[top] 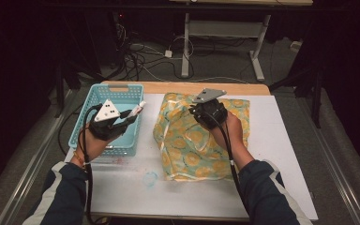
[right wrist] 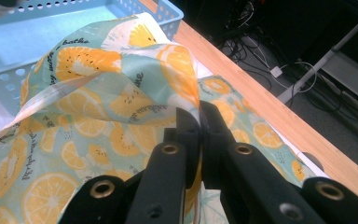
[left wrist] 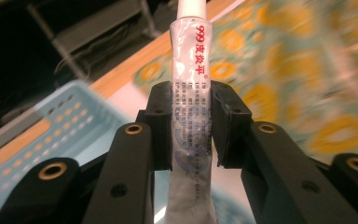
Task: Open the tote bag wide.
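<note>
White ointment tube (left wrist: 190,93) clamped in left gripper (top: 124,121) above basket (top: 90,108); right gripper (right wrist: 199,122) pinches bag (top: 187,140) edge; placing apparently remains.

Readable print on the tube and the cloth

The white tube (left wrist: 190,88) bears red "999" followed by red Chinese characters, with fine print below too small to read; the orange-patterned cloth (right wrist: 98,102) beside it carries blurred script, one word seemingly "bathe".

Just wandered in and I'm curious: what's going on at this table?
A person works with tongs in each hand. The left tongs grip a white tube above the blue basket. The right tongs pinch a raised fold of the orange-print cloth bag lying on the white table.
</note>
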Tool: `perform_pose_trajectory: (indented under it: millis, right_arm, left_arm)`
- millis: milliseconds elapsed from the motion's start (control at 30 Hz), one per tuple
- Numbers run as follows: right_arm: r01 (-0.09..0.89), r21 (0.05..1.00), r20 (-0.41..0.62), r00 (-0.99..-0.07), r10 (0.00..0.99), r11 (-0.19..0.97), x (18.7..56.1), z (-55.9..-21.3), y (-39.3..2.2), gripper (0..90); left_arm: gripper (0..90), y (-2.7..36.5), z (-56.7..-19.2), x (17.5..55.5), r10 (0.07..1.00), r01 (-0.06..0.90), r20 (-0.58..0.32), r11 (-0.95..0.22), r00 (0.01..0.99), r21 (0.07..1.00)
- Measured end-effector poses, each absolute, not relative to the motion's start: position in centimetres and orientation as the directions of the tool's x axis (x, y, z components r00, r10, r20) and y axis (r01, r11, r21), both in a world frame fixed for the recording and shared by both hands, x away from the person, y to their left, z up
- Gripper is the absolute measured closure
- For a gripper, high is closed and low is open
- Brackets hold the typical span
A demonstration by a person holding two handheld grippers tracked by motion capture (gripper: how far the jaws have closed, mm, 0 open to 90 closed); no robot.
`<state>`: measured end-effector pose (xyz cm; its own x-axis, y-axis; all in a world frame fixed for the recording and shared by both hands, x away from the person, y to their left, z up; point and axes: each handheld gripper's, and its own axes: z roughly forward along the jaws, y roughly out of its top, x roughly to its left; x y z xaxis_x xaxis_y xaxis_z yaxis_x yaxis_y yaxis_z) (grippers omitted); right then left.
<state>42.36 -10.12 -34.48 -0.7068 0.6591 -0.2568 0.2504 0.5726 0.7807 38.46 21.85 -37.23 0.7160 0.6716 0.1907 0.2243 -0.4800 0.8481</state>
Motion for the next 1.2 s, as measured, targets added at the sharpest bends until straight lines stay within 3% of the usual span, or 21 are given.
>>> perform_pose_trajectory:
  millis: [333,567,800,1000,1200]
  right_arm:
    - [0.259,0.784,-0.257,-0.691,0.676,0.564,42.8,-34.5,-10.3,90.0]
    - [0.243,0.798,-0.257,-0.691,0.676,0.552,42.6,-33.3,-10.3,89.9]
    - [0.221,0.813,-0.255,-0.697,0.671,0.539,41.9,-32.0,-10.5,89.9]
    - [0.215,0.822,-0.253,-0.691,0.677,0.528,41.8,-31.5,-10.8,90.0]
    - [0.211,0.835,-0.239,-0.693,0.681,0.508,41.6,-31.0,-10.8,90.0]
  left_arm:
    - [69.9,18.3,-34.8,33.3,0.58,0.047,0.199,-0.382,0.79,0.923]
    - [69.9,12.5,-34.3,30.9,0.441,-0.057,0.244,-0.394,0.864,0.917]
    - [69.8,8.0,-37.9,31.6,0.362,-0.046,0.249,-0.486,0.898,0.873]
    - [69.8,6.5,-41.6,32.3,0.298,-0.033,0.254,-0.589,0.92,0.808]
    - [69.8,5.7,-43.5,33.9,0.348,0.055,0.249,-0.671,0.904,0.739]
